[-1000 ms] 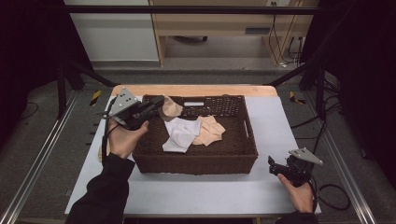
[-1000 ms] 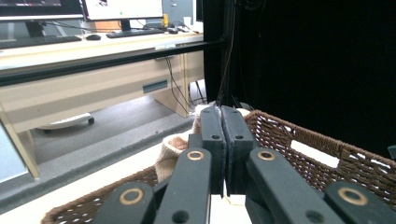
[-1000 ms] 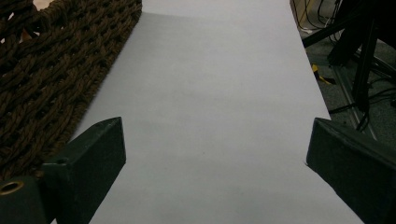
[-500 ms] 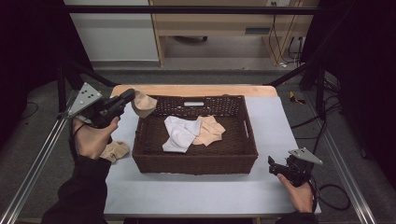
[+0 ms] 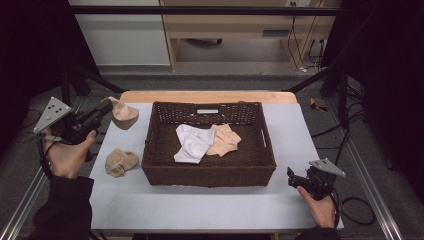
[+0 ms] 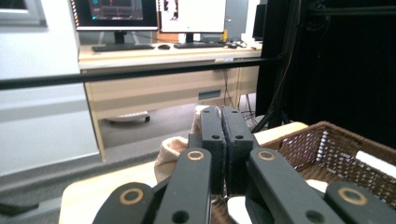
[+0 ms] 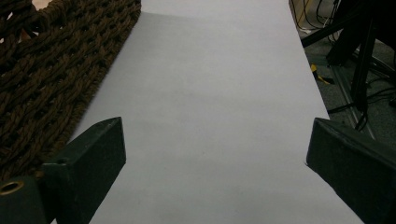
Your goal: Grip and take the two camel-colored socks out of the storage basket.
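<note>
My left gripper (image 5: 105,108) is at the table's far left corner, shut on a tan cloth (image 5: 123,115) that hangs from its tips. In the left gripper view the jaws (image 6: 223,140) stand pressed together, with the tan cloth (image 6: 169,151) bunched behind them. A dark wicker basket (image 5: 207,176) sits mid-table and holds a white cloth (image 5: 192,143) and a peach cloth (image 5: 226,140). A second tan cloth (image 5: 120,161) lies crumpled on the table left of the basket. My right gripper (image 5: 292,178) rests at the front right, open, with nothing between its jaws (image 7: 215,154).
The grey table mat (image 5: 200,210) has bare room in front of and to the right of the basket. The basket's woven wall (image 7: 51,70) is close on the right gripper's left. A metal frame rail (image 5: 370,190) and cables run along the table's right side.
My left gripper has carried the tan cloth from over the basket's far left corner leftward, out past the basket to the table's left edge. The right gripper has stayed put.
</note>
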